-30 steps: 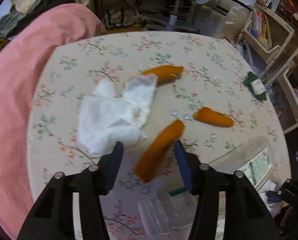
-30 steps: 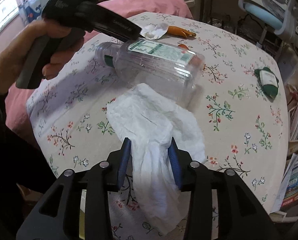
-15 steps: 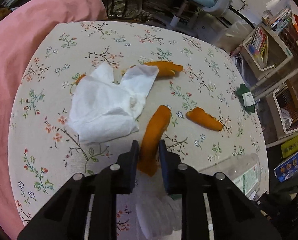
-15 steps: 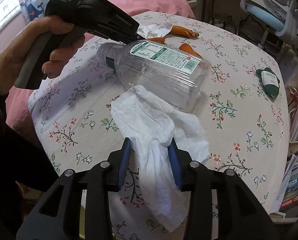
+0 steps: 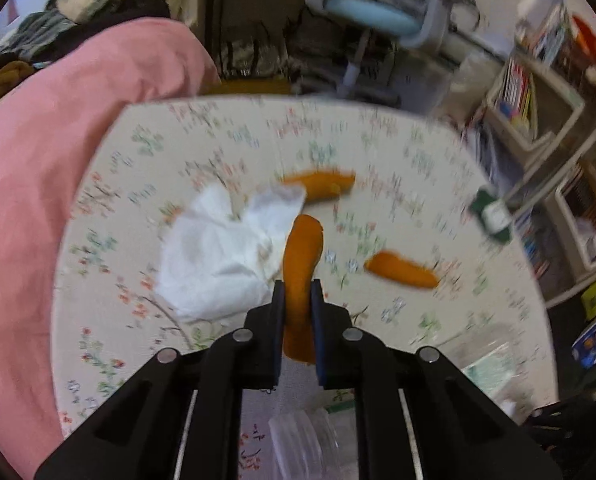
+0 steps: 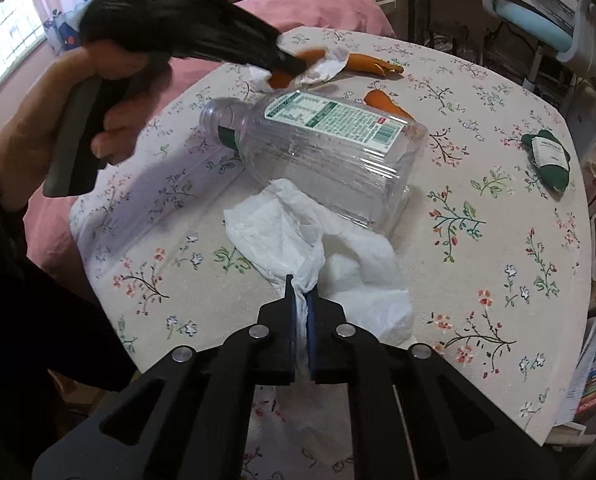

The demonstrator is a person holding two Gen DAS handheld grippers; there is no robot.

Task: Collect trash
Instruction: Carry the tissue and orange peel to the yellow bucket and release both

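We see our left gripper [image 5: 297, 300] closing on a long orange peel [image 5: 301, 252]; a second ago its jaws stood wide on both sides of this peel, now they press it. Our right gripper [image 6: 301, 300] is now clamped on the white tissue [image 6: 318, 252], which before lay loose between open jaws. This tissue touches the clear bottle [image 6: 322, 144]. Beyond the bottle lie a second tissue [image 5: 222, 248] and two more peels [image 5: 402, 268] on the table [image 6: 498, 240].
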